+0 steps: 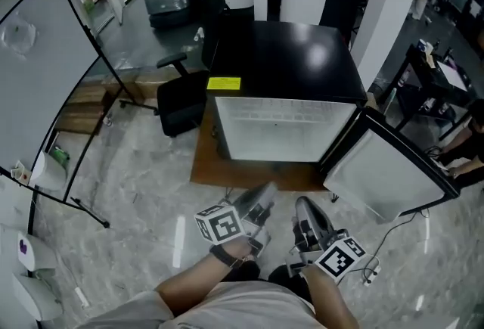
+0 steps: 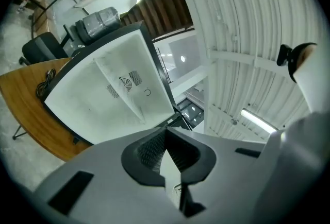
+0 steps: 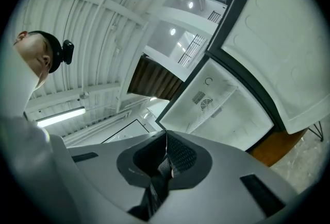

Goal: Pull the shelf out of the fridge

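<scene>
I see the person standing in front of a small black fridge (image 1: 283,55) that sits on a wooden board (image 1: 219,165) on the pale floor. Its door (image 1: 386,172) is swung wide open to the right. The shelf (image 1: 283,122) is inside the fridge, lying flat across the white interior about halfway up, and neither tool touches it. The left gripper (image 1: 263,193) is held low near the person's body and points toward the open fridge. Its jaws are pressed together with nothing between them. The right gripper (image 1: 302,206) sits just beside it, also well short of the fridge, with its jaws likewise closed and empty. A yellow label (image 1: 224,83) is stuck on the fridge top. A black chair (image 1: 180,100) stands to the left of the fridge.
</scene>
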Available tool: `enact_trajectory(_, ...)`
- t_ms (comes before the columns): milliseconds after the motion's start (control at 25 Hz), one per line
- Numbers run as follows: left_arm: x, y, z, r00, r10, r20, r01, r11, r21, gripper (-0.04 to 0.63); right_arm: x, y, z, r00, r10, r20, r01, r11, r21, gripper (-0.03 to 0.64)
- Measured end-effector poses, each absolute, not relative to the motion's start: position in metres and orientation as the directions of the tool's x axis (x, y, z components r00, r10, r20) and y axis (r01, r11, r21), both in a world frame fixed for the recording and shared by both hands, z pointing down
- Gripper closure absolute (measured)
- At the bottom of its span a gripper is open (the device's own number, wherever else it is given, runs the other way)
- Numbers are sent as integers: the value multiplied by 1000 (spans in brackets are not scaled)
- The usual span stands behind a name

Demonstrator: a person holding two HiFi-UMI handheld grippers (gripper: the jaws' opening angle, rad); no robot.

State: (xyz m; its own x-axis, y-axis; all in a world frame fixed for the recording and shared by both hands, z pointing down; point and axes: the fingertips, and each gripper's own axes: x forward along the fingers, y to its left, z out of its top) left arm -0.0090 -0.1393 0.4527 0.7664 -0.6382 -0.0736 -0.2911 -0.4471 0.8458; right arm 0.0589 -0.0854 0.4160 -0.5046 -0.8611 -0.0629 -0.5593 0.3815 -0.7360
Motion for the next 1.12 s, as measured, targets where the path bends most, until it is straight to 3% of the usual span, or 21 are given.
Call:
enact_trajectory(440, -1, -240, 479, 710, -697, -103, -154, -296, 943, 589, 96, -186, 446, -415, -908, -60, -453, 263, -852, 598)
enact_trajectory(680, 2, -289, 499, 638, -766, -78, -111, -192, 975, 589, 117, -248, 471, -418, -908, -38, -364, 205, -909, 598)
enact_trajectory(920, -2, -326, 528, 581, -813, -17, -115, -104, 988, 584, 133, -298, 499, -431, -902, 15, -363, 159, -918, 597)
enact_trajectory(1120, -3, -356, 539, 581, -813, -30, -78, -92, 993, 502, 136, -326, 522, -398, -916, 59, -354, 94, -931, 591)
